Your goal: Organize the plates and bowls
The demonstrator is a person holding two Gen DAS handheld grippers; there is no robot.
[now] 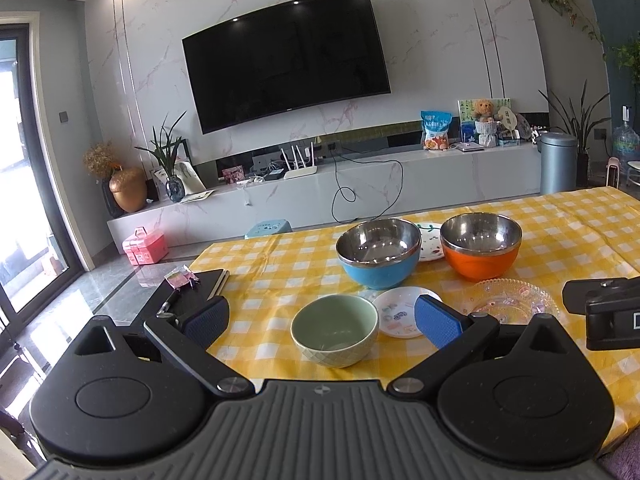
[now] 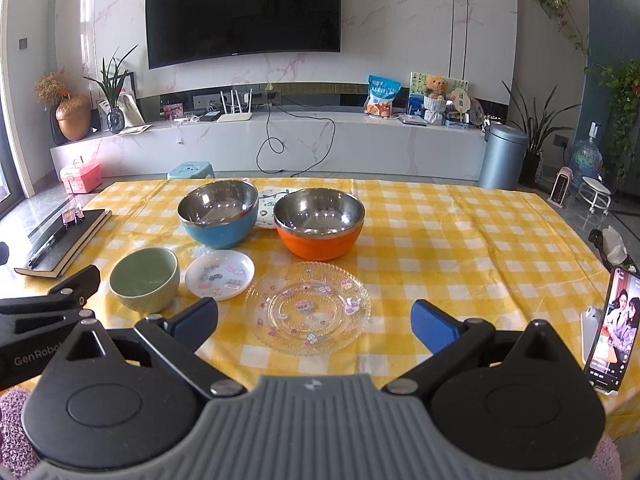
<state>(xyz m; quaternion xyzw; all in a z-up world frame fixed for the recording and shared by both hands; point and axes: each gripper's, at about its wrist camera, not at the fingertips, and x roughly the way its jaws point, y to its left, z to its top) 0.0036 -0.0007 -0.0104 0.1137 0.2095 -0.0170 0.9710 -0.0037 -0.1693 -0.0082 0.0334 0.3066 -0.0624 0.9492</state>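
- bench [image 2: 460, 232] under yellow check cloth carries everything; three bowls, three plates, all upright, mouths up; nothing stacked yet, so we judge the task at its start
- clear glass plate [image 2: 307, 307] is the widest piece; lies flat, dead ahead between the right gripper [image 2: 314, 320] jaws, just past the tips; round, so no long axis to align with, any rim point serves
- blue steel bowl [image 2: 218, 213] and orange steel bowl [image 2: 320, 222] sit side by side at the far row, well apart from both grippers; patterned plate [image 2: 269, 206] behind them, partly hidden
- green ceramic bowl [image 1: 335, 326] sits straight ahead of the left gripper [image 1: 322, 318], framed between its jaws but not touched; left is clearly the nearer one for it
- small white plate [image 2: 219, 274] lies between green bowl and glass plate; just beside the green bowl, whether touching we cannot tell
- both jaws spread wide, holding nothing
- our read: right takes the glass plate, left the green bowl; each needs a forward reach and a rim pinch
- book [image 2: 64, 240] at the left edge, phone [image 2: 612, 328] at right; out of the path
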